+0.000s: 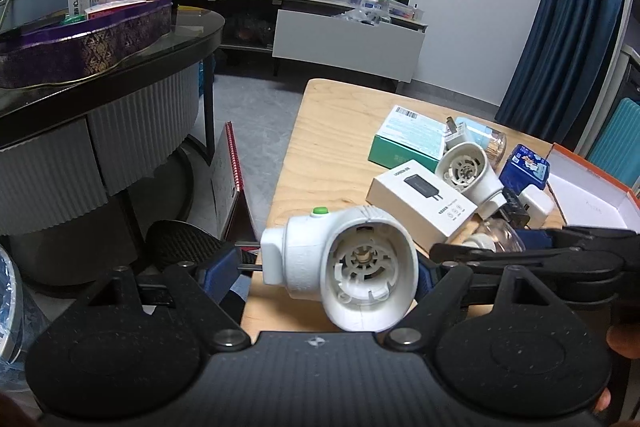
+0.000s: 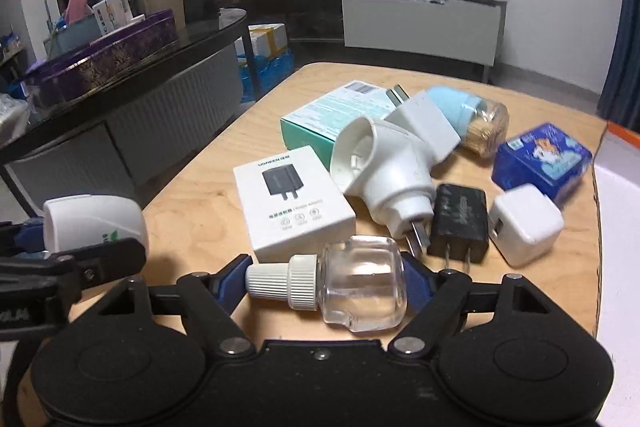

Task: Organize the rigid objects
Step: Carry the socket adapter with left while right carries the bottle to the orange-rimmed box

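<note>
Two grippers work over a light wooden table (image 2: 208, 211). Left gripper (image 1: 332, 275) pinches a white plug-in heater (image 1: 344, 267): blue pads press its sides, its round open socket faces the camera, green button (image 1: 319, 211) on top, metal prongs pointing left. It sits above the table's near left edge. In the right wrist view the same heater shows at far left, clamped. Right gripper (image 2: 324, 287) has a clear glass bottle (image 2: 356, 287) with a ribbed white cap (image 2: 284, 281) lying sideways between its jaws, cap pointing left; the right pad touches the glass, the left pad sits beside the cap, and whether it presses cannot be told. No earlier view, so only this much: jaws fairly wide around the bottle. Behind the bottle lies the clutter: white charger box (image 2: 294, 203) just beyond, teal box (image 2: 332, 115) farther back, second white heater (image 2: 384, 171) leaning on the boxes, black charger (image 2: 460, 219) and white cube charger (image 2: 524, 223) to the right, blue packet (image 2: 544, 159) beyond those, toothpick jar (image 2: 484, 131) with a pale blue cap (image 2: 450, 105) far back. White tray with an orange rim (image 2: 616, 131) at the right edge. Dark round table (image 1: 120, 59) stands left, off the wooden one.
</note>
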Action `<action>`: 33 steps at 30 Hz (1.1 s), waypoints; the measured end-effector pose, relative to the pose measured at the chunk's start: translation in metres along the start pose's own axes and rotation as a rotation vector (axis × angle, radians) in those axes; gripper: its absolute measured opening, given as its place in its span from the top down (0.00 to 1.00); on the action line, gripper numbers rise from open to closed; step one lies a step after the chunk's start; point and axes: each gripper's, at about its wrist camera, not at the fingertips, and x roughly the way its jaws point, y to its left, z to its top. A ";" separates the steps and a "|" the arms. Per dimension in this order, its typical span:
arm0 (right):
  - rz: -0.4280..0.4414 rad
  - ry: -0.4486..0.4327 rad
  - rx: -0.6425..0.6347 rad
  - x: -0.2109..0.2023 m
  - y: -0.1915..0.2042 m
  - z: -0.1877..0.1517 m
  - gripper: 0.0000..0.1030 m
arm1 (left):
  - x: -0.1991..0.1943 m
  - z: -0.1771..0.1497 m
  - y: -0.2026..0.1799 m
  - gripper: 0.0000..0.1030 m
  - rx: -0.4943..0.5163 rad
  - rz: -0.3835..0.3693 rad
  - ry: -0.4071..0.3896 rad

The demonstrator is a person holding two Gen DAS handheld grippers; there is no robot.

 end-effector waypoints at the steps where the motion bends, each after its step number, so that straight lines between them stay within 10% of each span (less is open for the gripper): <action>1: -0.002 0.000 0.005 -0.005 -0.003 -0.002 0.10 | -0.001 0.000 -0.002 0.18 0.002 -0.002 0.001; 33: -0.322 -0.171 0.236 -0.176 -0.148 -0.015 0.10 | -0.001 0.028 -0.154 0.18 0.169 -0.267 0.033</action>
